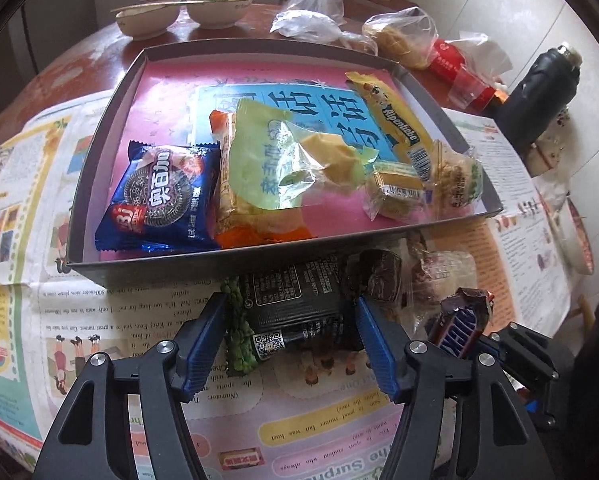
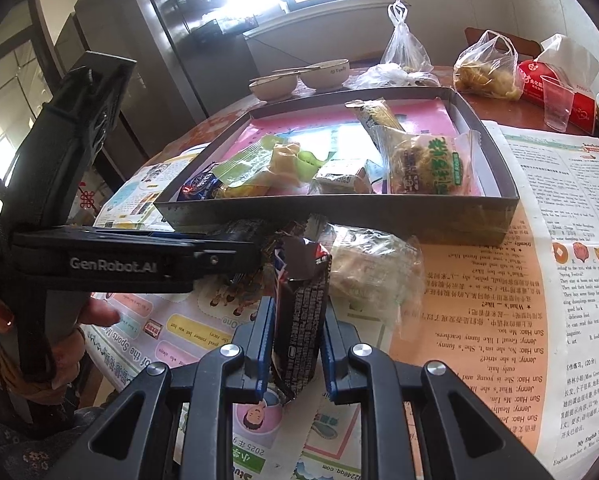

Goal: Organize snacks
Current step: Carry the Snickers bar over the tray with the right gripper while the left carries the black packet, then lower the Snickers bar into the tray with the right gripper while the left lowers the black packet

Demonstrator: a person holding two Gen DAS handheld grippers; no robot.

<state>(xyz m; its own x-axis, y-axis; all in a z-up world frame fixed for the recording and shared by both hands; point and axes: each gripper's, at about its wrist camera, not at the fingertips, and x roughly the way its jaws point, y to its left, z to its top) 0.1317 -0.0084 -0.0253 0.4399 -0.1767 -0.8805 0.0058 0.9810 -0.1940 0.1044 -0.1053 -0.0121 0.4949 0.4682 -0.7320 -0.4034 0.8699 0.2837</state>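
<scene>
Two handheld grippers at the near wall of a snack-filled cardboard tray (image 1: 227, 270) on a newspaper-covered bench (image 1: 23, 320).

The left gripper (image 1: 289, 320) has its blue fingers (image 1: 373, 344) apart, one on each side of a black snack packet (image 1: 295, 304) lying just outside the tray's near wall; the pads do not press on it. The right gripper (image 2: 295, 344) has its fingers clamped on a chocolate bar (image 2: 301, 312), held upright on the near side of that wall. A clear-wrapped pastry (image 2: 373, 268) lies beside the bar, near the same wall. Inside the tray lie a blue cookie packet (image 1: 161, 198), a green bag (image 1: 295, 156) and a yellow candy stick (image 1: 395, 120). Beyond the tray's far wall stand two bowls (image 1: 215, 10).
</scene>
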